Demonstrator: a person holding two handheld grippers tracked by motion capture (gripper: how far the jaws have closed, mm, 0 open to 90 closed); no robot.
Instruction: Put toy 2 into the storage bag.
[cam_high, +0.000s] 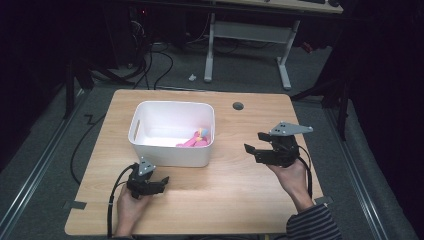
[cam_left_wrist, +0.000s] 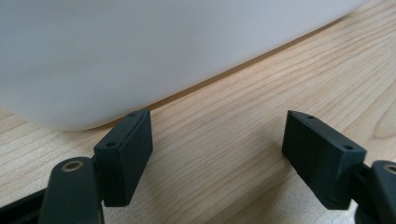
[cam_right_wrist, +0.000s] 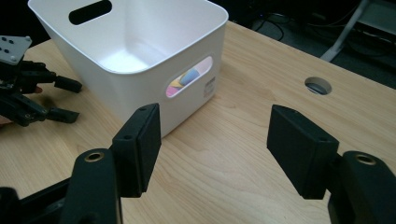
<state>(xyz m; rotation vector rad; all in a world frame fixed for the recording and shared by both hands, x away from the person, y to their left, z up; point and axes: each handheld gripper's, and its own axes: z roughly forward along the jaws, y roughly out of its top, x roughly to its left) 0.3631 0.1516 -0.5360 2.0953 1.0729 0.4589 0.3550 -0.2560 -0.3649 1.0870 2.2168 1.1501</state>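
A white plastic bin (cam_high: 170, 156) stands on the wooden table (cam_high: 235, 190), left of the middle. Inside it, against the right wall, lies a pink toy with a blue and yellow part (cam_high: 194, 140); the same colours show through the bin's handle slot (cam_right_wrist: 187, 80). My left gripper (cam_high: 162, 183) rests low on the table just in front of the bin's near wall (cam_left_wrist: 140, 51), open, with bare wood between its fingers. My right gripper (cam_high: 253, 141) hovers to the right of the bin, pointing toward it, open (cam_right_wrist: 215, 140) and holding nothing. The left gripper (cam_right_wrist: 77, 100) also appears beyond the bin.
A round grey cable hole (cam_high: 238, 106) sits near the table's far edge, also in the right gripper view (cam_right_wrist: 318, 86). Another desk's white legs (cam_high: 285, 65) stand on the floor behind. Bare wood stretches between the two hands.
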